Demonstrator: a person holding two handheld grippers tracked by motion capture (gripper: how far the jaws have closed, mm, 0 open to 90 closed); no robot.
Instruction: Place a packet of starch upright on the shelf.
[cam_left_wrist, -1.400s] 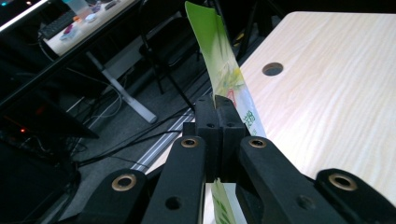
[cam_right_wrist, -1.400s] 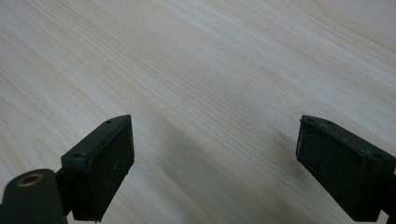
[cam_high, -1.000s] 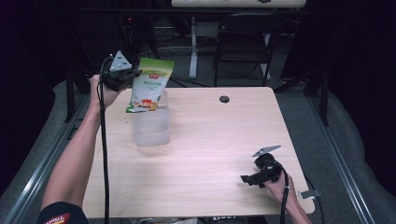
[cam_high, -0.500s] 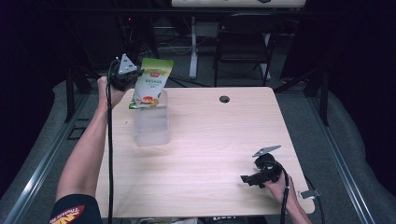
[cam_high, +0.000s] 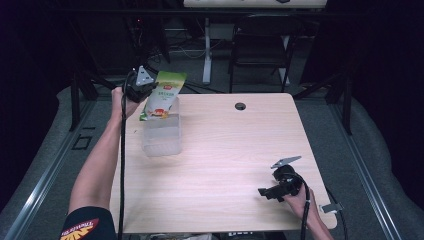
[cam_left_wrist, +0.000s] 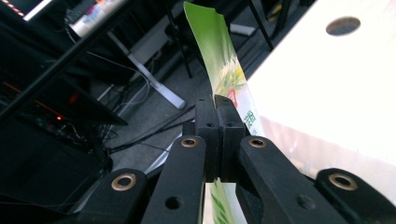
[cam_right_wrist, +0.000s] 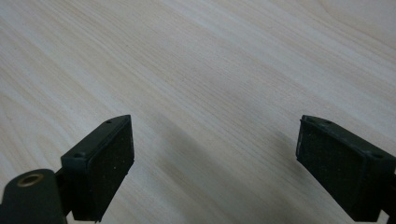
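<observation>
A green and white snack bag hangs upright over a clear plastic box at the table's far left, its lower end inside the box's rim. My left gripper is shut on the bag's left edge; in the left gripper view the jaws are pressed together on the bag, my left gripper pinching the thin film. My right gripper rests low over the table near the front right corner, held by a hand. In the right gripper view my right gripper stands open over bare wood.
The light wooden table has a round cable hole near its far edge. Behind the table stand a dark chair and a desk leg with cables on the floor. A cable trails down along the left forearm.
The left gripper has brought the bag down and a little to the right, so its lower end now sits in the clear box. The right gripper has stayed in place.
</observation>
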